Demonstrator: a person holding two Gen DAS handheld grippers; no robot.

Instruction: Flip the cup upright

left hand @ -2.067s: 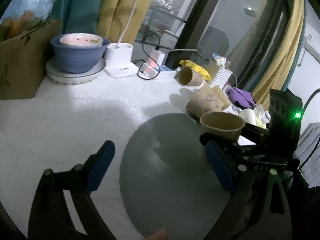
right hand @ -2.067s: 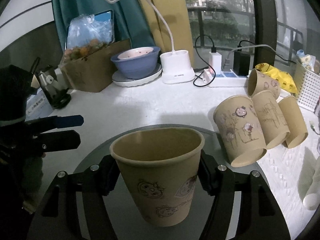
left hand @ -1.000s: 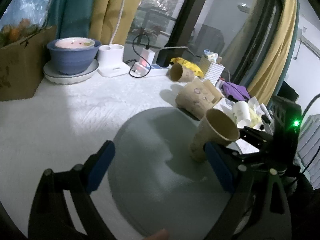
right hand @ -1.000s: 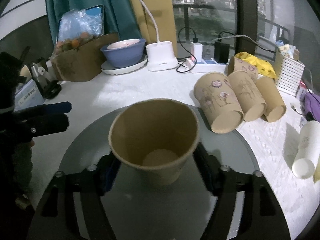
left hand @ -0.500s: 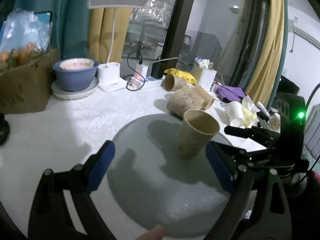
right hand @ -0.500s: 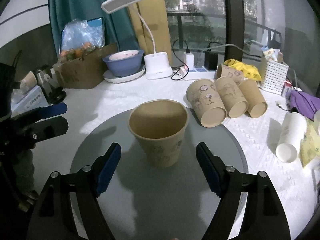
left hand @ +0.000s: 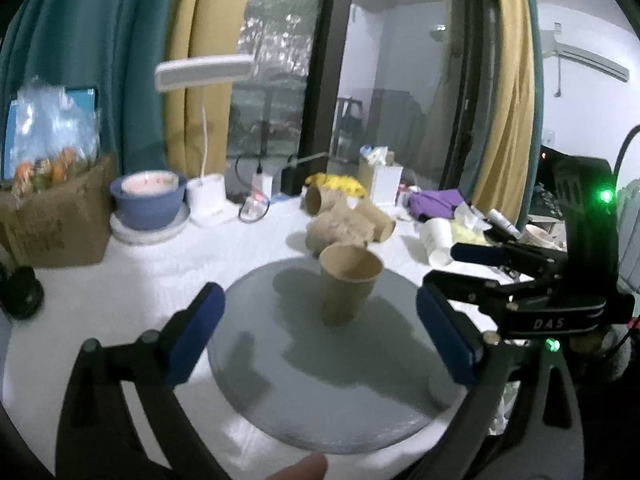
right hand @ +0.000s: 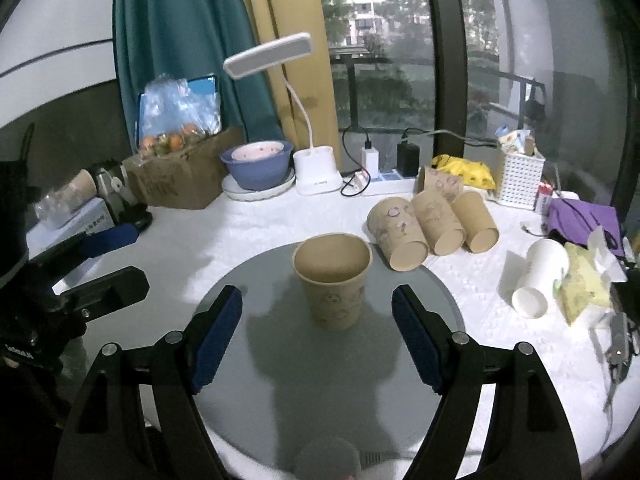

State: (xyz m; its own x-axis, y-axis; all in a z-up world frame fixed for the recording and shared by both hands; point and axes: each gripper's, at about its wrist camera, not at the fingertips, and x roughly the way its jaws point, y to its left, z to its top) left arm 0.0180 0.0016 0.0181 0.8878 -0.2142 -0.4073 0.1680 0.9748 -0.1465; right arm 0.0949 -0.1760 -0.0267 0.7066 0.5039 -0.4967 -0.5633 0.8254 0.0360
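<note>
Paper cup [right hand: 333, 280] stands upright, mouth up, on the grey round mat [right hand: 400, 400] — nothing touching it. Right gripper [right hand: 316, 336] sits just short of it, fingers spread wide, holding nothing, cup ahead of the gap. Left gripper [left hand: 316, 340] also wide open & empty, off to the side. Flip looks done, I'd say; what's left is backing both grippers clear w/o clipping the rim. Spare cups [right hand: 432, 226] lie on their sides near the mat's far edge.

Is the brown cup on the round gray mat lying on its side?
No, the brown cup stands upright on the round gray mat with its open mouth facing up, unlike the tipped cups behind it.
</note>
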